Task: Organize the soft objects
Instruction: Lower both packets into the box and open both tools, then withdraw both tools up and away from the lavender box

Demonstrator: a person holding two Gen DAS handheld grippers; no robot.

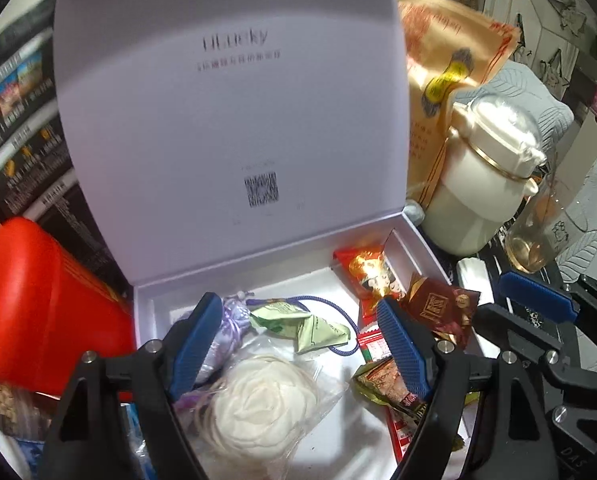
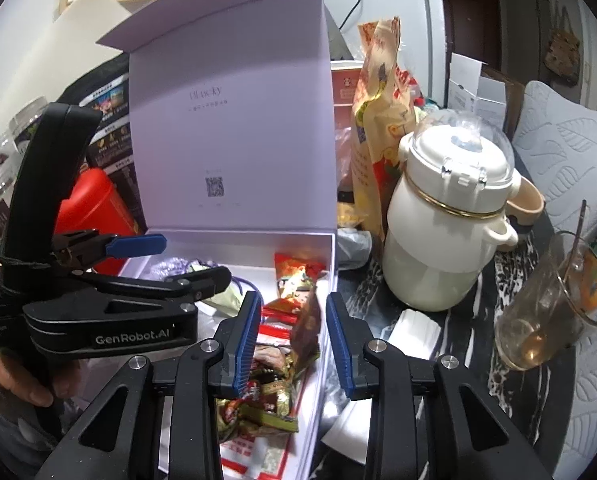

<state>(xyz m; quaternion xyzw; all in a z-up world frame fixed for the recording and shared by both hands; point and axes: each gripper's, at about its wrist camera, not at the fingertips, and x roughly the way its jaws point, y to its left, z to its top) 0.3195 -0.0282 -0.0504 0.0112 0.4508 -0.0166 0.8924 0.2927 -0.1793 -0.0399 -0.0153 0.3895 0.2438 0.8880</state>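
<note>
White box [image 1: 408, 236] holds snack packets [image 1: 368, 276], bagged cream flower [image 1: 264, 404], perhaps soap.

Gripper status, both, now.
Left gripper: open, holding nothing, over the white box.
Right gripper: open, holding nothing, straddling the box's right wall.

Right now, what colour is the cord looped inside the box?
Dark blue cord, seen best in the left wrist view.

Lid [image 1: 226, 120] print blurred, unreadable; white rose packet [image 1: 262, 408] cut off by bottom edge, left tool [image 1: 298, 344] arms.
</note>
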